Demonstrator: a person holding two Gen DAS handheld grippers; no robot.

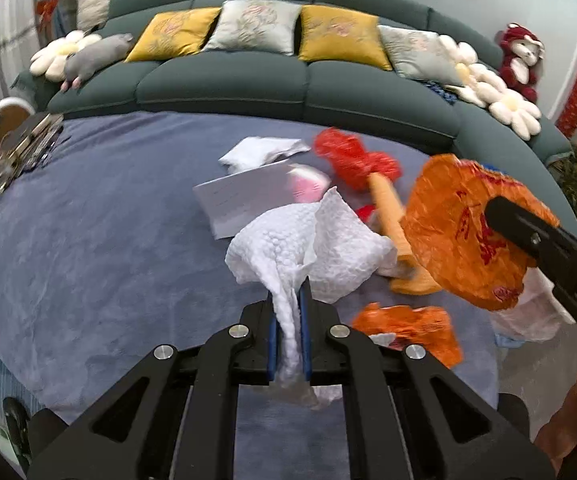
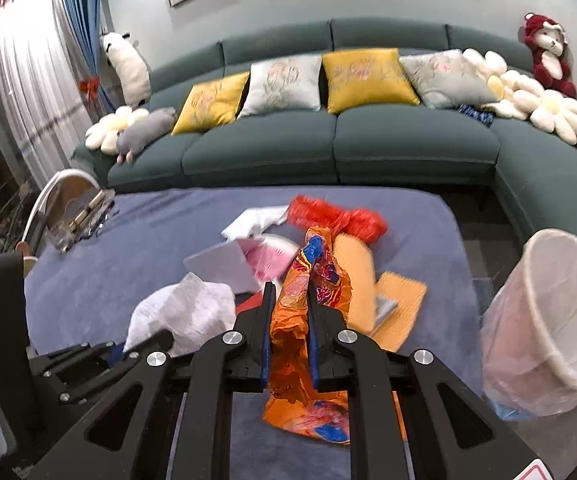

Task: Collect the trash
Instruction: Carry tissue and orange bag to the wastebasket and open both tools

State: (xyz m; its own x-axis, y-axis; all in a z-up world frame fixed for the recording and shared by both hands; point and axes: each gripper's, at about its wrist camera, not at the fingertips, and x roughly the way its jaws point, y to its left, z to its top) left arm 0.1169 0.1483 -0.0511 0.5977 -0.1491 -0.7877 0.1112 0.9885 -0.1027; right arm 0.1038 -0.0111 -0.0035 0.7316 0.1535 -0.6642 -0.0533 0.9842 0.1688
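Your left tool (image 1: 288, 320) is squeezed tight on a white paper towel (image 1: 308, 240). The towel is soft and very light. It bunches up between the blue pads and flops over the top of them. You have it by one twisted end, and that looks like enough, because it weighs almost nothing.

Next to it on the blue tabletop (image 1: 88, 220) more trash waits: a flat white paper (image 1: 240, 196), a pink and white piece (image 1: 308, 186), a crumpled red wrapper (image 1: 352, 156) and a small orange wrapper (image 1: 412, 330). These all look thin and light. Pinch each one where it is crumpled, not at a flat edge, which may slip.

Your right tool (image 2: 290, 320) is also squeezed tight, on an orange snack bag (image 2: 300, 344). The bag is shiny, so it may be slippery, and it crinkles. You hold it around the middle and both ends hang free.

Far right, beside the tabletop, stands the white bin (image 2: 552, 312) with a liner in it. It is tilted in the view and its mouth is open to you.
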